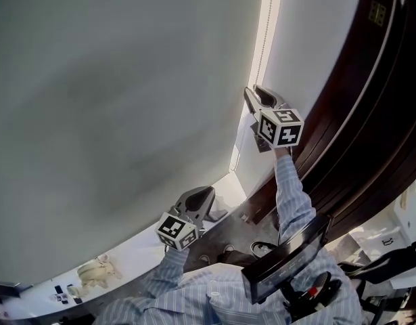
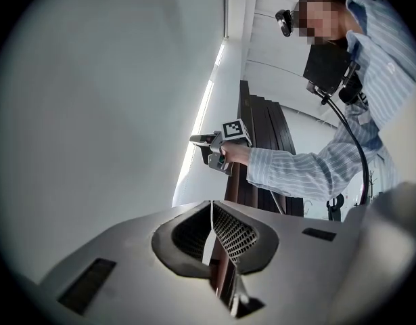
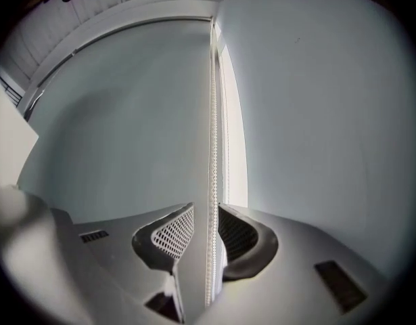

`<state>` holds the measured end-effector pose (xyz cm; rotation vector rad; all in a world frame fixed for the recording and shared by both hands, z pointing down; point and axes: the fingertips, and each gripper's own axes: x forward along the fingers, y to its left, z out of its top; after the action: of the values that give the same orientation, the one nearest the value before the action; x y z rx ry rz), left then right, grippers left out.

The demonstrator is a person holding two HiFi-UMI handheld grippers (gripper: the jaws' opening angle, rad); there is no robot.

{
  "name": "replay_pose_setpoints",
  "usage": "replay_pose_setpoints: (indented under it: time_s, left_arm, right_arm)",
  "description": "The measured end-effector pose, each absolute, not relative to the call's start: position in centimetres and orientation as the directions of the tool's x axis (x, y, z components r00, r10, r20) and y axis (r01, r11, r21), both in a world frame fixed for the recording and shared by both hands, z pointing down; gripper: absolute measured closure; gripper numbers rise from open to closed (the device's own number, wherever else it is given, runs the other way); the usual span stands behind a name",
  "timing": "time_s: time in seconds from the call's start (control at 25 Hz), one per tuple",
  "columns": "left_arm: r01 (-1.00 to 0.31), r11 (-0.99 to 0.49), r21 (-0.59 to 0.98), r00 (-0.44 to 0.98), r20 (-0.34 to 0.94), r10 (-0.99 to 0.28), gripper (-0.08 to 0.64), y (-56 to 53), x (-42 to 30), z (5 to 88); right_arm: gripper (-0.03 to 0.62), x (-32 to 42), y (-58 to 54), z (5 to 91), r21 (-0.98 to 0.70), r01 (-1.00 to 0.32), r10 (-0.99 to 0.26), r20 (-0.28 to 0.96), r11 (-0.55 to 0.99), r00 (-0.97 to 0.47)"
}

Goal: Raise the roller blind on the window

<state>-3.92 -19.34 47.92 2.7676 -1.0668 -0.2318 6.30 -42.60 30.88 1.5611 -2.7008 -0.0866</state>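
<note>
— Step in hand?
— Hand-over-hand pull on the bead chain (image 3: 212,114), probably. The chain is pinched by the closed left gripper (image 2: 212,207); the right gripper (image 3: 208,210) is held wide, the chain passing untouched between its jaws. The roller blind (image 1: 113,114), ahead of both, is not yet raised.
— Next?
— The right gripper must be closed on the chain, then drawn down.

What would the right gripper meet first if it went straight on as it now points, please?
The bead chain, already between the open jaws of the right gripper; behind it, probably the roller blind.
</note>
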Motion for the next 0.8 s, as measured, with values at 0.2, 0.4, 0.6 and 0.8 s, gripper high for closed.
replay_pose_setpoints:
  time_s: [0.2, 0.4, 0.6, 0.8]
  left_arm:
    - [-0.671, -0.71, 0.212, 0.713, -0.076, -0.697, 0.549, -19.8, -4.5, 47.9]
    - [-0.658, -0.72, 0.222, 0.7, -0.172, -0.693, 0.548, -20.6, -5.0, 45.6]
    - [-0.608, -0.774, 0.178, 0.716, -0.297, -0.631, 0.548, -23.5, -4.2, 39.2]
    - [-0.503, -0.855, 0.126, 0.753, -0.422, -0.505, 0.545, -25.7, -1.9, 30.2]
  right_arm:
    - [0.572, 7.3, -42.0, 30.2, -0.08, -0.846, -0.849, -0.086, 0.527, -0.521]
    - [0.574, 7.0, -40.0, 31.4, -0.022, -0.825, -0.825, -0.038, 0.565, -0.564]
    - [0.575, 6.9, -37.5, 32.3, 0.004, -0.805, -0.805, -0.025, 0.593, -0.593]
    - [0.575, 6.0, -35.2, 32.3, 0.047, -0.781, -0.78, -0.036, 0.623, -0.625]
